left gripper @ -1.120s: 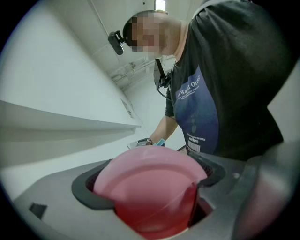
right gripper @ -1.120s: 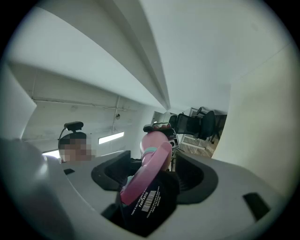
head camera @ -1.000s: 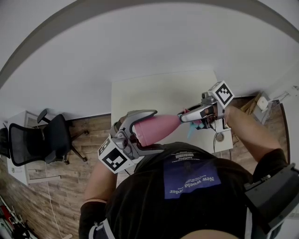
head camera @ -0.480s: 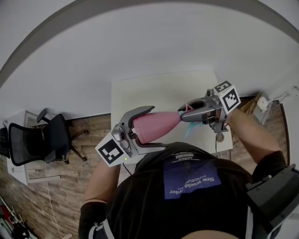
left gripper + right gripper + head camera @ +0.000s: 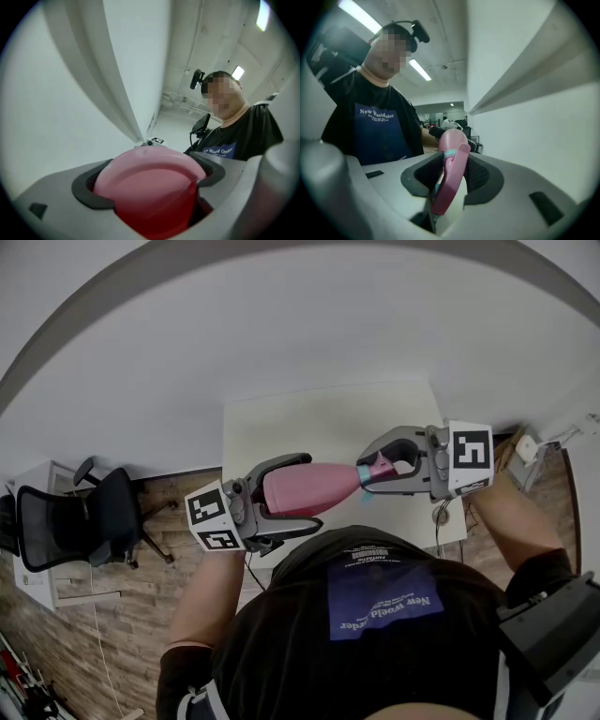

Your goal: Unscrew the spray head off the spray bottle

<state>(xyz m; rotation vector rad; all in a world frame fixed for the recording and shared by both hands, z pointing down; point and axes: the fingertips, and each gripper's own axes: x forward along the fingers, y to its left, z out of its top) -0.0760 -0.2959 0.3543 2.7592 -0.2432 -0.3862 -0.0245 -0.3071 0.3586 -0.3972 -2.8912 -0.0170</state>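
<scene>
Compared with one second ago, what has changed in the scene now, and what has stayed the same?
The left hand-held gripper rolled, its marker cube swinging up and left. The right hand-held gripper rolled too, its marker cube coming round to face the camera; its jaws have just been closing a little on the spray head. The pink bottle stays level above the table, held at both ends.

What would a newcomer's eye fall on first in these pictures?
The pink spray bottle, held level in the air above the white table, just in front of the person's chest. The left gripper is clamped on its wide base at the left. The right gripper grips the pink spray head at the right, its jaws having just been closing on it.
</scene>
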